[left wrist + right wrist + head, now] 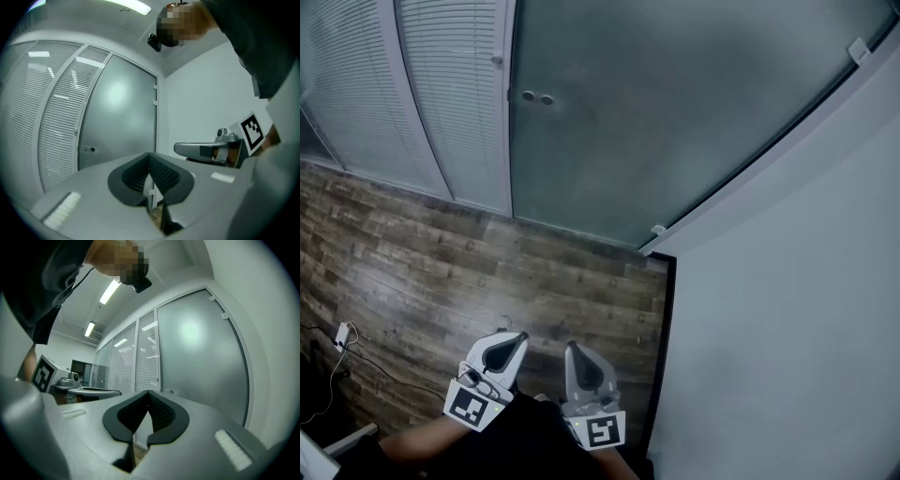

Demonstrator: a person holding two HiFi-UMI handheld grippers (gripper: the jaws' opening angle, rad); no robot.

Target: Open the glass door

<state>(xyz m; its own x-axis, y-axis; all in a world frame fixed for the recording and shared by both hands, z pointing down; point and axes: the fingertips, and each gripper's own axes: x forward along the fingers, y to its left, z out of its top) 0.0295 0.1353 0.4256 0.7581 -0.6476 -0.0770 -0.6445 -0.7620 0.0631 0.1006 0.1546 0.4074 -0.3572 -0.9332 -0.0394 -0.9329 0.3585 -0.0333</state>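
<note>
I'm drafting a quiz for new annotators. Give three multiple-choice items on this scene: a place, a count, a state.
1. What stands left of the frosted grey glass door? A white slatted blinds B brick wall C bookshelf
2. How many small round fittings sit near its left edge? A one B two C four
3. The left tool and right tool are: A open B shut, empty C gripping a handle
Key: A, blinds adjoin it; B, a pair shows; B, jaws together, nothing between.
</note>
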